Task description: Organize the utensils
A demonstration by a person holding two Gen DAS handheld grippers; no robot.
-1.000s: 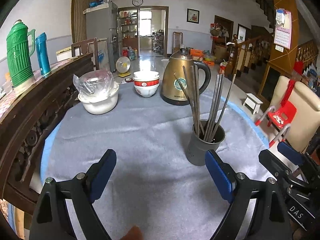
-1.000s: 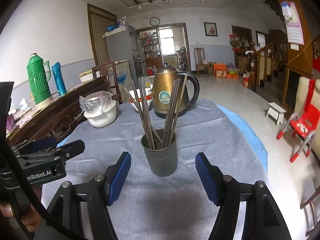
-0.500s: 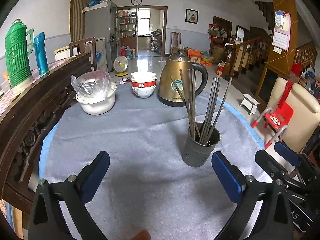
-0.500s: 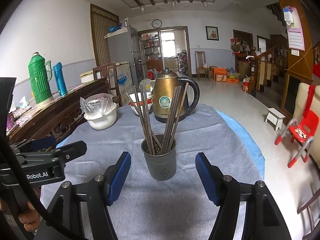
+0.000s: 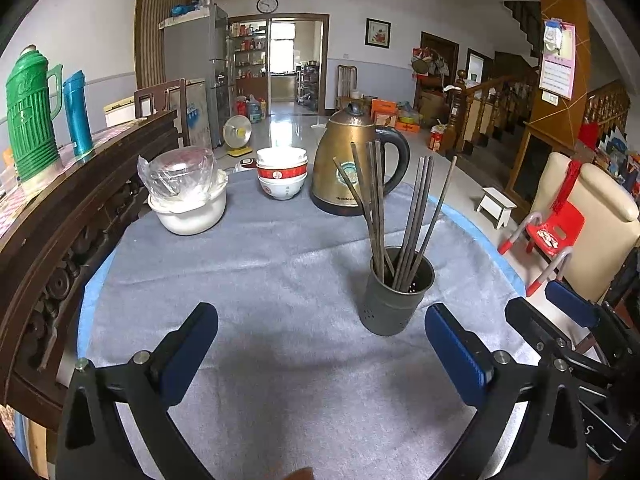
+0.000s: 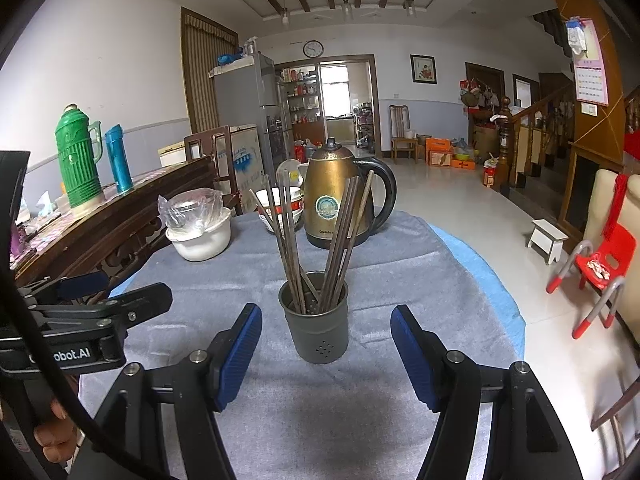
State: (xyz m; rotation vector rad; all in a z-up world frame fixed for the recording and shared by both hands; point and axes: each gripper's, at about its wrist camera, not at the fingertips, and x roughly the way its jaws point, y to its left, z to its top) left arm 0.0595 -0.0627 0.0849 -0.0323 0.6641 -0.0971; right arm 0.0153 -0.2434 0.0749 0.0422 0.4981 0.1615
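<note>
A dark grey metal holder [image 5: 397, 294] stands upright on the grey cloth and holds several dark chopsticks [image 5: 416, 216]. It also shows in the right wrist view [image 6: 315, 320], with the chopsticks [image 6: 316, 236] fanned out of it. My left gripper [image 5: 320, 344] is open and empty, hovering over the cloth to the left of the holder. My right gripper [image 6: 326, 348] is open and empty, with the holder just beyond and between its fingers. The right gripper also shows at the right edge of the left wrist view [image 5: 560, 312].
A brass kettle [image 5: 354, 168], stacked red-and-white bowls [image 5: 282, 174] and a white pot under plastic wrap [image 5: 186, 196] stand at the far side of the table. A dark wooden sideboard [image 5: 60, 208] with a green thermos [image 5: 30, 112] runs along the left. A red chair [image 5: 554, 232] is at the right.
Both grippers have pulled back and up from the holder, which now looks a little farther off. The left gripper's fingers have spread wider. The holder and chopsticks have not moved.
</note>
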